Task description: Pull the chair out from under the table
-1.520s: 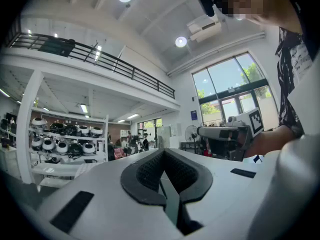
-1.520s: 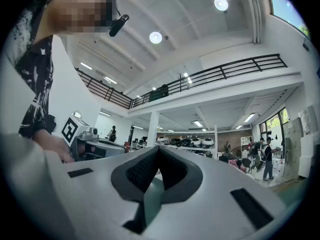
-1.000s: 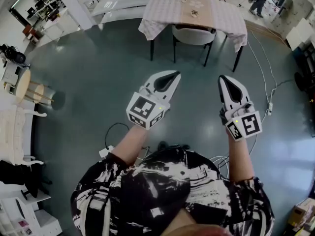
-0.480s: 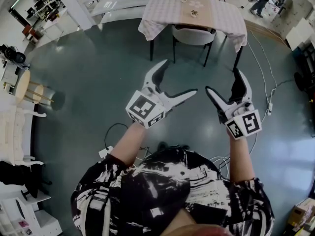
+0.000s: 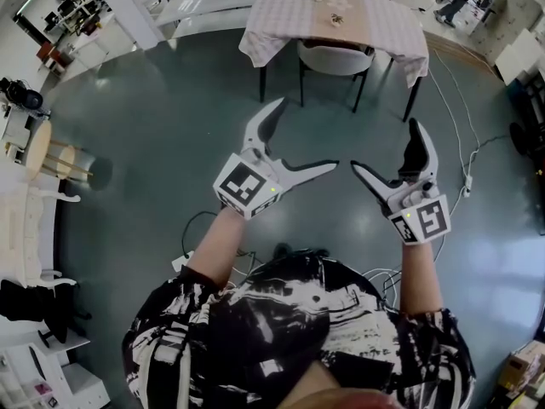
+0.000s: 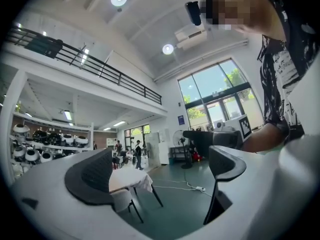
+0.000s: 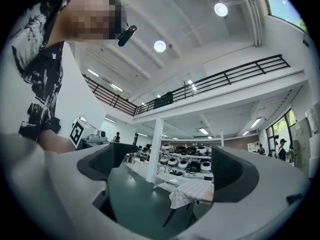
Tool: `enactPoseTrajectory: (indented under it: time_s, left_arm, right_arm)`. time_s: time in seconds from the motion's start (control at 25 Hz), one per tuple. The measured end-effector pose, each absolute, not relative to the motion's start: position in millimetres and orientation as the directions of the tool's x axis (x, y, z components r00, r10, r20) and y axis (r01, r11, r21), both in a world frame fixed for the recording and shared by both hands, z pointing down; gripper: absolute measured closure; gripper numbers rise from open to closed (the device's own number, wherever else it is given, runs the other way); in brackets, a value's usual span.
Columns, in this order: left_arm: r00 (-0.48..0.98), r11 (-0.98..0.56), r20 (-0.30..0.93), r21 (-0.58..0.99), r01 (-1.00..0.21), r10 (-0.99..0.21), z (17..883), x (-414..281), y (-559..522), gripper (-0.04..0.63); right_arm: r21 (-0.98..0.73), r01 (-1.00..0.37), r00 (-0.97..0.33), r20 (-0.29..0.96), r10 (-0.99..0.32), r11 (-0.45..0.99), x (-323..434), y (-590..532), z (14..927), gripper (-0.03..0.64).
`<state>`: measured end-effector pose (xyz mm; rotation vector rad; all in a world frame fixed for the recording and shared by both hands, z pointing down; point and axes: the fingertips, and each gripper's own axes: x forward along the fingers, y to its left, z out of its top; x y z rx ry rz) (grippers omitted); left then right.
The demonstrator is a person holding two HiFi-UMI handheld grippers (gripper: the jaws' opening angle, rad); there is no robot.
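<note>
A white chair is tucked under a table with a checked cloth at the far side of the grey floor. Both grippers hover well short of it, over the floor in front of the person. My left gripper has just been opening and stands wide, with nothing between its fingers. My right gripper has also just been opening and is just as wide and empty. In the left gripper view the table and chair show small between the jaws. The right gripper view shows the table far off.
A white cable and power strip lie on the floor right of the table. A round wooden stool stands at the left. Cables lie on the floor near the person's feet. White counters run behind the table.
Both grippers went from shut to wide open. The hands stayed almost where they were, still far from the chair.
</note>
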<state>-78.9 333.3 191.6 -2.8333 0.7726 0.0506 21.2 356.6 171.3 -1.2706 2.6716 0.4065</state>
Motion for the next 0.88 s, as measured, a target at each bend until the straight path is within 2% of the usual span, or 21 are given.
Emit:
enactPoseTrajectory:
  time_s: [0.88]
  left_arm:
    - [0.890, -0.871, -0.068, -0.185, -0.454, -0.450, 207, -156, 274, 0.029]
  right_arm:
    - [0.182, -0.829, -0.558, -0.213, -0.802, 0.528, -20, 320, 185, 0.041]
